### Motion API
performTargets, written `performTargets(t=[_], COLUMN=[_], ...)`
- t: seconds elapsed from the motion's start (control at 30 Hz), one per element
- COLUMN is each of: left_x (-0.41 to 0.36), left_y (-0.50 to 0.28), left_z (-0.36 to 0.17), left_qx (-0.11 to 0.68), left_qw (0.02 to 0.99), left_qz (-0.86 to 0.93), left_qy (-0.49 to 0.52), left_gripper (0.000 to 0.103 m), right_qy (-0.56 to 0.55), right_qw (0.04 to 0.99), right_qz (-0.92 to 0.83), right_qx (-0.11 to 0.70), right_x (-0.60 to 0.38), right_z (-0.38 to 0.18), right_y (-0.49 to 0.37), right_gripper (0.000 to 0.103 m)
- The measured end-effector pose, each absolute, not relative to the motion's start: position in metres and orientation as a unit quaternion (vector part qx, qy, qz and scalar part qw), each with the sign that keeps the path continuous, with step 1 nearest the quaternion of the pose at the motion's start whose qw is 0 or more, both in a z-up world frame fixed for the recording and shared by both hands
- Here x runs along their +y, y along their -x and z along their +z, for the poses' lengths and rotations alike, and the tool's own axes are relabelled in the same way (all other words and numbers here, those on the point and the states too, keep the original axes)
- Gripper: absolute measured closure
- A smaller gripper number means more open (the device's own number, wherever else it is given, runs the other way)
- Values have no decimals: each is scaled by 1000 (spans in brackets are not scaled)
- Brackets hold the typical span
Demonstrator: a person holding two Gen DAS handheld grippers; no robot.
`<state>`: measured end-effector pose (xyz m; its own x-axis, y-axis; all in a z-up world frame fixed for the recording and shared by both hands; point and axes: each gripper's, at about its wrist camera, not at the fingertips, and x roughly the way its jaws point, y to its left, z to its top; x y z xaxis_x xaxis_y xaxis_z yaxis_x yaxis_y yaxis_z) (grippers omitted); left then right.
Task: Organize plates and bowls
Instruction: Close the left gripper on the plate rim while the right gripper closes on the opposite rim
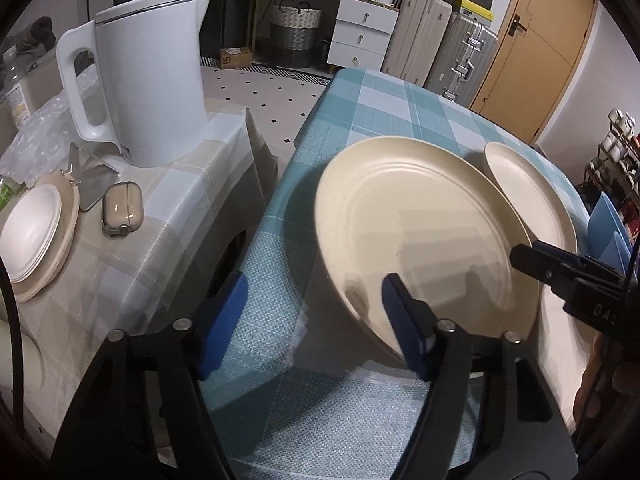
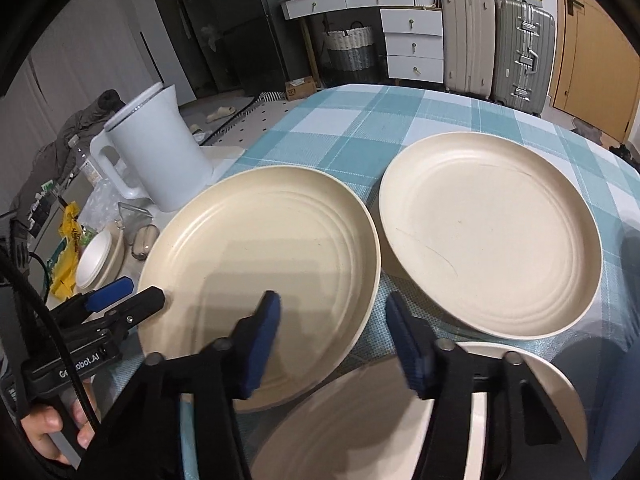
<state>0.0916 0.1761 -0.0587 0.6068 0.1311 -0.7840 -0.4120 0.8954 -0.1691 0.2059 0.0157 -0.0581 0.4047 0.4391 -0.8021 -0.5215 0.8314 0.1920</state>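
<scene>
Two large cream plates lie on the blue checked tablecloth: a near one [image 1: 420,232] [image 2: 264,264] and a far one [image 1: 528,192] [image 2: 488,232]. A third cream plate or bowl [image 2: 352,420] sits at the table's front, under my right gripper. My left gripper [image 1: 316,320] is open at the near plate's left rim, its right finger over the plate; it also shows in the right wrist view [image 2: 132,296]. My right gripper [image 2: 332,320] is open over the near plate's right rim; it shows at the right edge of the left wrist view [image 1: 560,264].
A second table at the left holds a white kettle [image 1: 148,80] [image 2: 160,152], a stack of small white bowls on a wooden plate [image 1: 32,236] [image 2: 96,260], an earbud case [image 1: 120,208] and plastic wrap. Suitcases and white drawers stand behind.
</scene>
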Motion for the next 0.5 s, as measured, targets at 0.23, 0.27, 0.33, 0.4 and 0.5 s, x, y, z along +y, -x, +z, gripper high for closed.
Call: performTargets(t=[0.23,0.27,0.33,0.4,0.5], left_x=[168,167,166,163,161], left_y=[-95,-96,-96,-96,-97], left_z=[-62,-62,-62,-61,-61], left_qx=[417,416,415,414,413], left_qw=[883,884,884,886,887], left_qz=[131,126,122,120,123], left_qy=[171,173,176,171,168], left_gripper=[67,71,77,80,81], right_qy=[53,55,58,63,62], right_qw=[840,840,840,842,845], right_qz=[271,270,269,266,263], right_qx=[466,467,467,465,462], right_x=[18,18,19,19,17], right_z=[-63,-64,-64,-64,-63], right_y=[-209,-209,-209,-208,-208], right_gripper=[69,70,72,73,77])
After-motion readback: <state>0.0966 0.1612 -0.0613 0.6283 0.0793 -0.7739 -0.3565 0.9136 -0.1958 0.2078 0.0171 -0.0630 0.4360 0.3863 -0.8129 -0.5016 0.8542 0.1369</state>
